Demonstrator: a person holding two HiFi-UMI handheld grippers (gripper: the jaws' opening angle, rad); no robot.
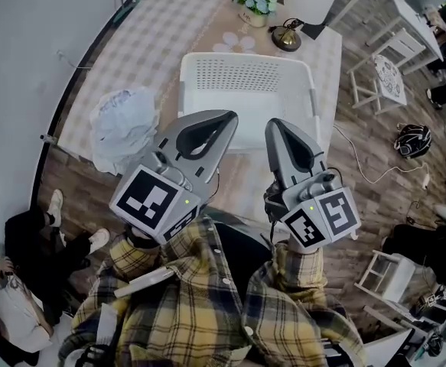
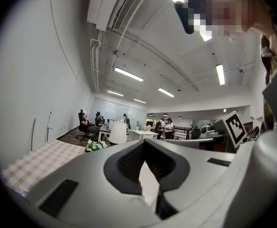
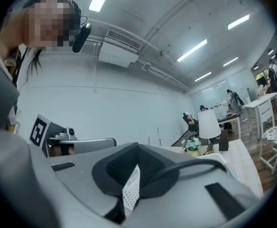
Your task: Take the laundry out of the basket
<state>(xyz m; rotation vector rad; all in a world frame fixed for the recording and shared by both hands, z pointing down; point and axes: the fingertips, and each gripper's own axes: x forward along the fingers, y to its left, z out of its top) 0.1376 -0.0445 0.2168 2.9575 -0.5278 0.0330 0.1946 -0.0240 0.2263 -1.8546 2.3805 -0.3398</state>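
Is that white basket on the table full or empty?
Empty, as far as shows: the inside of the basket is bare white in the head view; its near part is hidden.

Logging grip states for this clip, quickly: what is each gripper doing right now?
The grey left gripper: closed, nothing between its jaws.
The grey right gripper: closed, nothing between its jaws.

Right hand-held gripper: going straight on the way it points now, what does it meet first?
Probably the white laundry basket: the shut right hand-held gripper points over its near rim, nothing between them. It may pass above the basket; height is unclear.
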